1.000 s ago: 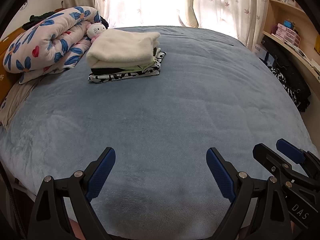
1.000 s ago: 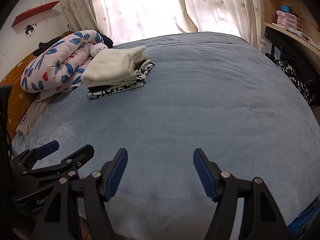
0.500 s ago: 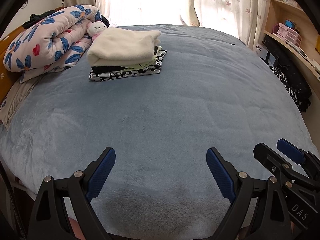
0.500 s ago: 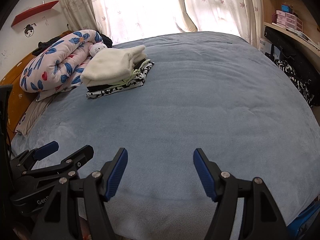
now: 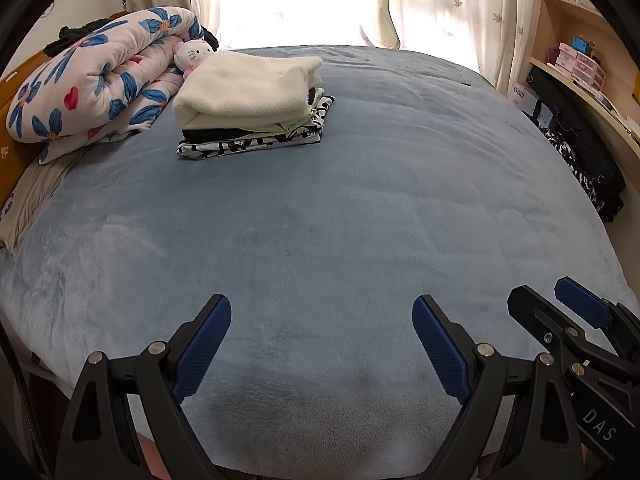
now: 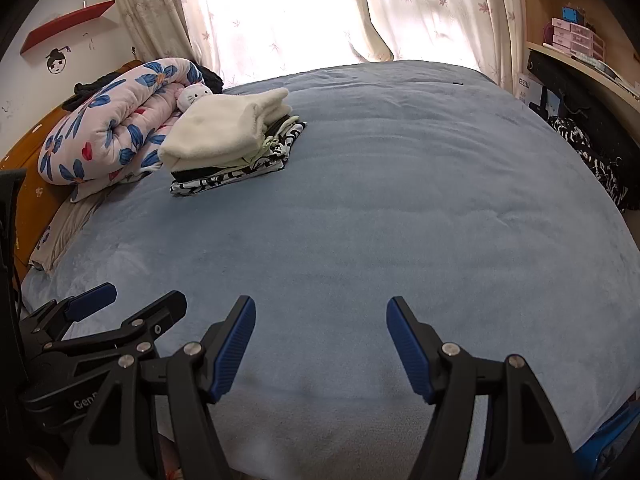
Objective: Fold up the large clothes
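A stack of folded clothes (image 5: 252,108) lies at the far left of the blue bed (image 5: 340,220), with a cream fleece piece on top and a black-and-white patterned piece at the bottom; the same stack of folded clothes (image 6: 232,140) shows in the right wrist view. My left gripper (image 5: 322,320) hovers open over the bed's near edge, nothing between its fingers. Beside it my right gripper (image 6: 320,320) is also open and empty. Each gripper appears at the edge of the other's view, side by side.
A rolled floral quilt (image 5: 96,80) and a white cat plush (image 5: 194,54) lie by the headboard at the left. Dark clothes (image 5: 584,160) hang off a curved wooden shelf (image 5: 580,84) on the right. Curtains (image 6: 288,12) cover the bright window behind the bed.
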